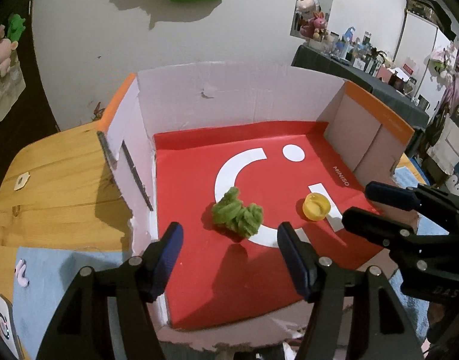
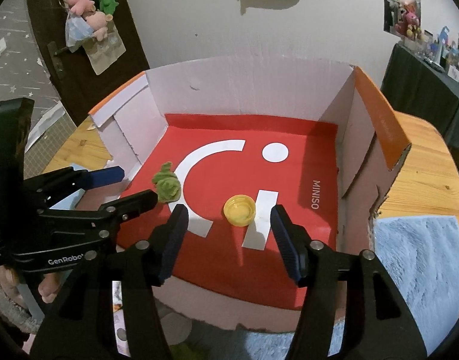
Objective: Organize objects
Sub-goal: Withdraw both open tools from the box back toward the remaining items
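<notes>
Right wrist view: "MINISO" printed on red box liner (image 2: 315,193).

left gripper (image 1: 229,249): black plastic arms, triangular cut-outs, silver round screws at the joints
left fingers (image 1: 166,258): dark blue ribbed pads
right gripper (image 2: 228,240): same black frame, silver screws
right fingers (image 2: 285,243): dark blue ribbed pads
marking: white "GenRobot" lettering on the left gripper's side, seen from the right wrist

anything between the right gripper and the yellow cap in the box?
Nothing visible. The yellow cap lies open side up on the red floor of the box, just ahead of the open right gripper. The green fuzzy thing sits off to the side.
</notes>
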